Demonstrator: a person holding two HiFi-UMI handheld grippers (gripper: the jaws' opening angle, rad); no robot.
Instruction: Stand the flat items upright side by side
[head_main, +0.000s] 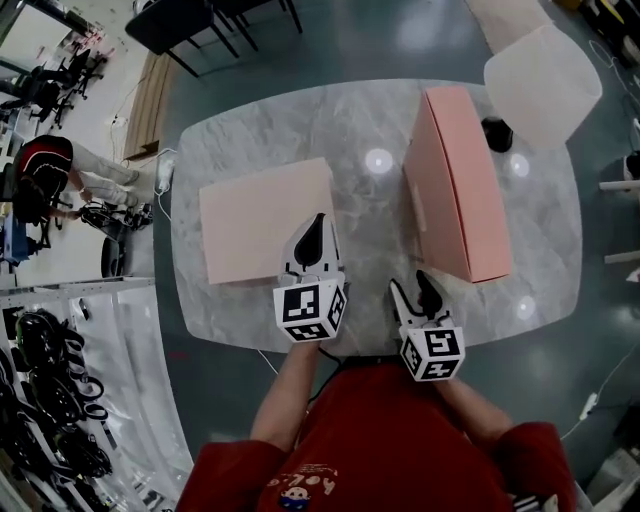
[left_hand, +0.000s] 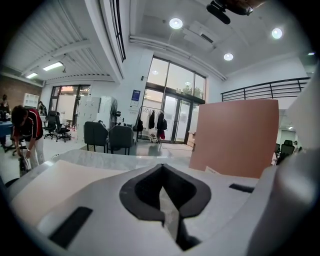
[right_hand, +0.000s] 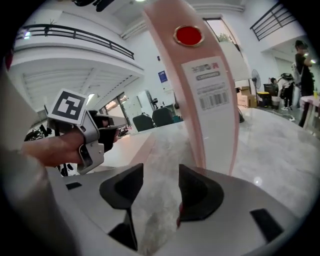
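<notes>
A pink flat box lies flat on the left half of the marble table. A second pink box stands upright on its long edge at the right. My left gripper rests over the lying box's right edge. Its jaws are shut, with nothing visible between them in the left gripper view. There the lying box spreads to the left and the upright box rises ahead to the right. My right gripper is open near the table's front edge, short of the upright box, with bare marble between its jaws.
A small black object sits behind the upright box. A white chair stands at the table's far right and dark chairs beyond the far edge. A person bends over on the floor at left.
</notes>
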